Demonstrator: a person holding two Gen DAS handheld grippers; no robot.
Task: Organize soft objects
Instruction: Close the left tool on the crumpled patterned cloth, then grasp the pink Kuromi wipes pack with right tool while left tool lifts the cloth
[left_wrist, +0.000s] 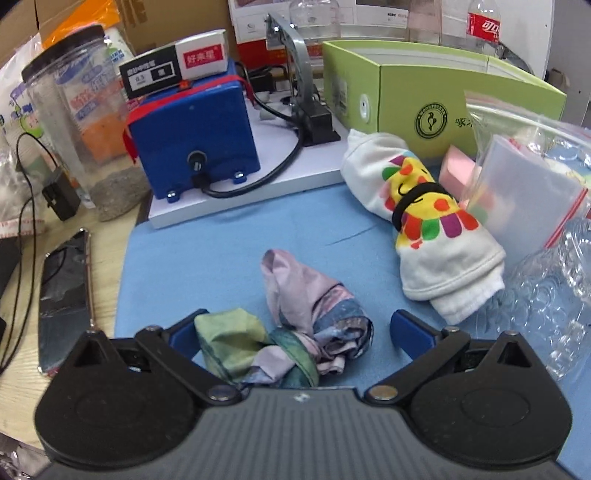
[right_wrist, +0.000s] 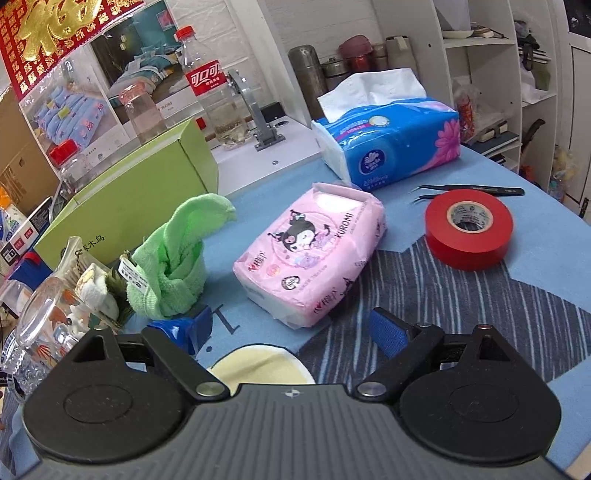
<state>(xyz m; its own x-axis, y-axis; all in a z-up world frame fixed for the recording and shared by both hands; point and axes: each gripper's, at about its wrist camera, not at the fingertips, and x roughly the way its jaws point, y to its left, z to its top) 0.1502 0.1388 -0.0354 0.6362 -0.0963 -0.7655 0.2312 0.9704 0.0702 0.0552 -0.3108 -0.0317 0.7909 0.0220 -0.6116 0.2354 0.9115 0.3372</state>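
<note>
A crumpled pastel scarf (left_wrist: 295, 325) in pink, green and blue lies on the blue mat between the wide-apart fingers of my left gripper (left_wrist: 295, 332), which is open around it. A rolled white garment (left_wrist: 424, 218) with a colourful print and a black band lies further right. In the right wrist view my right gripper (right_wrist: 291, 328) is open over the mat with nothing between its fingers. Ahead of it lie a pink tissue pack (right_wrist: 310, 254) and a knotted green towel (right_wrist: 173, 262). A pale yellow round pad (right_wrist: 262, 369) shows just under the gripper.
A clear plastic bowl (left_wrist: 546, 295) and zip bag (left_wrist: 528, 192) sit right of the white garment. A green box (left_wrist: 436, 99), blue machine (left_wrist: 192, 136) and jar (left_wrist: 85, 122) stand behind. A blue tissue pack (right_wrist: 395, 144), red tape roll (right_wrist: 469, 229) and tweezers (right_wrist: 469, 190) lie ahead on the right.
</note>
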